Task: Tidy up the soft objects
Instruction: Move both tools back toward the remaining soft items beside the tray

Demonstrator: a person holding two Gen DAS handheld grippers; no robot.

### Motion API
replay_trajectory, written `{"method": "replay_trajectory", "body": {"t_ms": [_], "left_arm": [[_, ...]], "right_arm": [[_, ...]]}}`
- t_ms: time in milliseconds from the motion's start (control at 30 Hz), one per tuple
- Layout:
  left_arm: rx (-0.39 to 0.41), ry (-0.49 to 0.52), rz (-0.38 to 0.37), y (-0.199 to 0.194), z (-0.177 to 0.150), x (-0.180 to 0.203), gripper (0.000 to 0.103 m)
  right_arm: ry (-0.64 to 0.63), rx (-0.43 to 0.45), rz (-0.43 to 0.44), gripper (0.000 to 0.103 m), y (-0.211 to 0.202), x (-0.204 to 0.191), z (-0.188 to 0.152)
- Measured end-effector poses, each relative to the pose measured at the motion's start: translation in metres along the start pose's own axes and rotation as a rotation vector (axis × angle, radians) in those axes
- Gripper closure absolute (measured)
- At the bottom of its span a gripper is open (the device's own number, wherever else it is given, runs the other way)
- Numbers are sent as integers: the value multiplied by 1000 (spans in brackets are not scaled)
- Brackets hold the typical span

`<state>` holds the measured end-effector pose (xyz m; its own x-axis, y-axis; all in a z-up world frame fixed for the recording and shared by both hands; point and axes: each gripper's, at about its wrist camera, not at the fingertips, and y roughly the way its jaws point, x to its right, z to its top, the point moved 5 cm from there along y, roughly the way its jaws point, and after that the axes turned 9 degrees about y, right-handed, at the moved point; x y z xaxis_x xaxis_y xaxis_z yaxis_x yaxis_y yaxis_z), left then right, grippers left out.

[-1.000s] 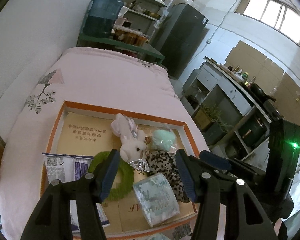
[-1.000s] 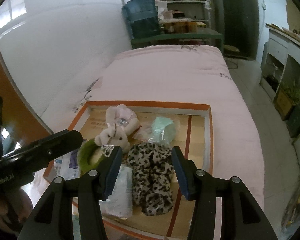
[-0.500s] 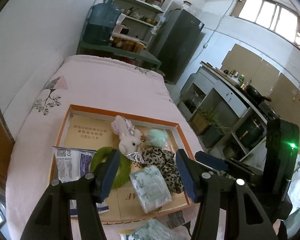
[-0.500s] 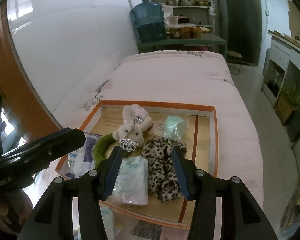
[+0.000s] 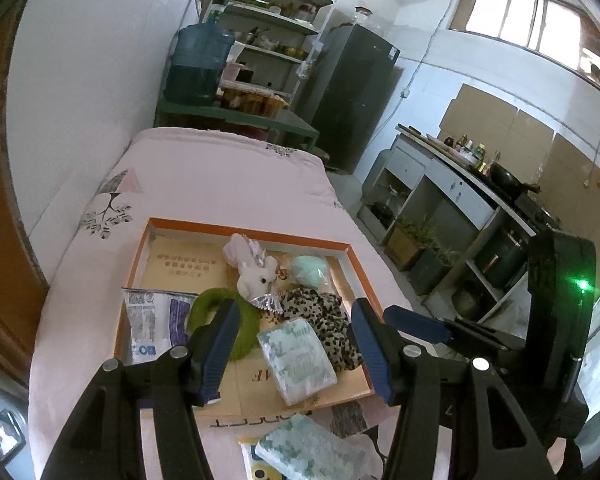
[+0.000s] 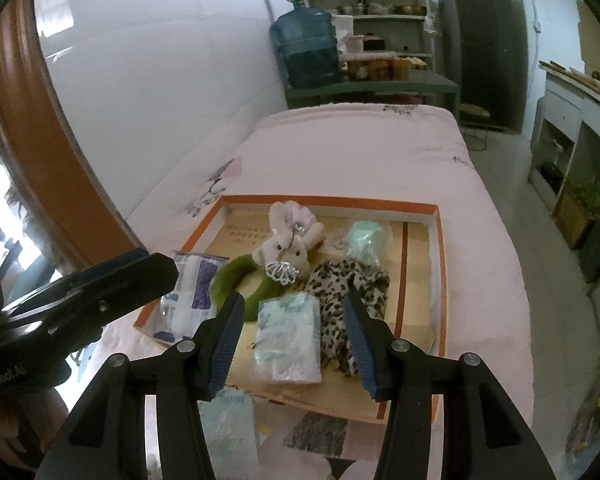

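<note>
Your bed (image 5: 220, 176) carries an orange-rimmed tray (image 5: 256, 233) near its foot. Inside the tray lie a leopard-print cloth (image 6: 350, 280), a green ring (image 5: 216, 300) with a white plush rabbit (image 6: 286, 248) resting on it, a tissue pack (image 6: 288, 336), a blue-and-white packet (image 5: 148, 316) hanging over the left rim, and a mint pouch (image 5: 308, 270). Another tissue pack (image 5: 300, 444) sits on the bed outside the tray. Your left tongs (image 5: 292, 348) and right tongs (image 6: 292, 344) hover above the tray, both spread and holding nothing.

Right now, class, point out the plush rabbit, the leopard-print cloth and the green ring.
plush rabbit (image 6: 286, 254): right wrist view, its face.
leopard-print cloth (image 6: 340, 286): right wrist view, its middle.
green ring (image 5: 204, 308): left wrist view, left arc.
</note>
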<state>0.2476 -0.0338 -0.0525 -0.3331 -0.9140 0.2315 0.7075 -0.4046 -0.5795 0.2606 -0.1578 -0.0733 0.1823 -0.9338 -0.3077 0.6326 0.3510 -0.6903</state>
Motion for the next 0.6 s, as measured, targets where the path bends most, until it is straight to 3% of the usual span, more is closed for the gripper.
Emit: {"method": "replay_trajectory", "body": {"t_ms": [600], "left_arm": [[35,53,16,-38,-20,19,45]], "right_arm": [[0,30,28,50,-36,-15,-23]]}}
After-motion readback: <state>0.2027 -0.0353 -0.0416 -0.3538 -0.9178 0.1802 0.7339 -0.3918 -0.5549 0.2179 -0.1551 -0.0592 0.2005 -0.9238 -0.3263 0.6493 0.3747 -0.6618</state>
